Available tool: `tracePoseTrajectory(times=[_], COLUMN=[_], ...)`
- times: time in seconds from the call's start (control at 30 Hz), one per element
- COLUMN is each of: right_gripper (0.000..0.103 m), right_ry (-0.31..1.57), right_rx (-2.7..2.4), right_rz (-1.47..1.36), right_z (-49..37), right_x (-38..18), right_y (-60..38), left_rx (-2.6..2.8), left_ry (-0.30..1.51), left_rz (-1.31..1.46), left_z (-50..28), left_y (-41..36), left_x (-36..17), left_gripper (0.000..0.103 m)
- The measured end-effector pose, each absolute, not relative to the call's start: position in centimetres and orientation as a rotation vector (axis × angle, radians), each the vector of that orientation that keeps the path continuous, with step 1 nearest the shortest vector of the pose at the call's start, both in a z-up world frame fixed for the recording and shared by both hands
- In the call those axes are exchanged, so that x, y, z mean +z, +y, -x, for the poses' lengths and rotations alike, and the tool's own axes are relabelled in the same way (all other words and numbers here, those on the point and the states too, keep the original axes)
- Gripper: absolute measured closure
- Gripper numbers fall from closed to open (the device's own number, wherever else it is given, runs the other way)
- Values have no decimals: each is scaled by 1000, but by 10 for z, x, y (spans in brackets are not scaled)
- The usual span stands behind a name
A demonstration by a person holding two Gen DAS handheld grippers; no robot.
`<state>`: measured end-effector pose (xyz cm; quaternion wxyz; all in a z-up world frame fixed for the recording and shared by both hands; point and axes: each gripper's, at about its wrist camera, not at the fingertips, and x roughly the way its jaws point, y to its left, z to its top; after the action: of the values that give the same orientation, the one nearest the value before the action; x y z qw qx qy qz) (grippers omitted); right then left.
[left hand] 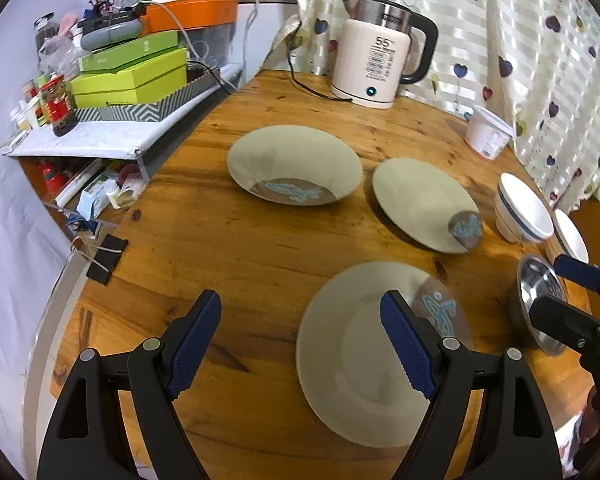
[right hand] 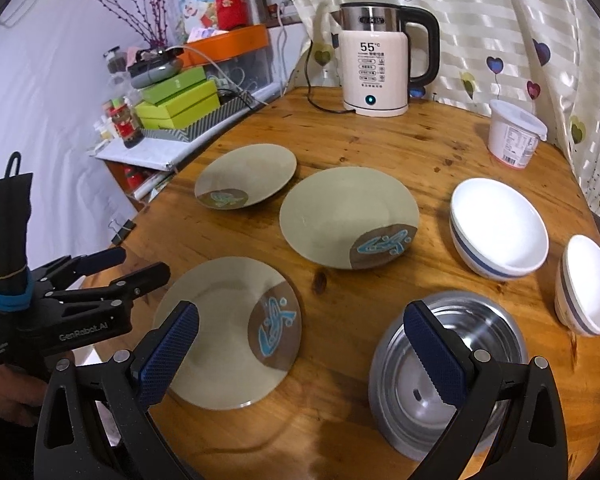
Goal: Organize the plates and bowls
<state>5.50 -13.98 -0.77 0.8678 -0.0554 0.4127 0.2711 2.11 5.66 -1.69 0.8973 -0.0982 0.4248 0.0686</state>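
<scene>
Wooden table [right hand: 360,140] under glazed round plates [right hand: 348,216]; left gripper [left hand: 304,336], right gripper [right hand: 304,344] both released.

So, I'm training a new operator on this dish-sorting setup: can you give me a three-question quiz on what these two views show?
1. True or false: the left gripper is shut on a plate.
2. How many beige plates lie on the wooden table?
3. The bowl nearest the right gripper is: A) white with a blue band, B) stainless steel, C) green.

Key
1. False: its jaws stand open above the nearest plate, gripping nothing.
2. Three: nearest, middle plate and far plate, none stacked.
3. B: the steel bowl; the two white bowls sit further back.
</scene>
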Motion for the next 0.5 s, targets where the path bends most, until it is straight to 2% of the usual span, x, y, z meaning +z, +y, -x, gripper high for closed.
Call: tracePoseTrajectory(times=[0.2, 0.5], right_gripper=[0, 7], right_ry=[895, 925], right_rx=[579, 605], right_rz=[94, 103], right_z=[-75, -104], right_x=[-7, -5], right_y=[-125, -96], left_rx=[140, 170], left_ry=[862, 877], left_rz=[233, 246], left_z=[-30, -53], left_y=[73, 97], left_x=[-15, -18], left_gripper=[21, 21])
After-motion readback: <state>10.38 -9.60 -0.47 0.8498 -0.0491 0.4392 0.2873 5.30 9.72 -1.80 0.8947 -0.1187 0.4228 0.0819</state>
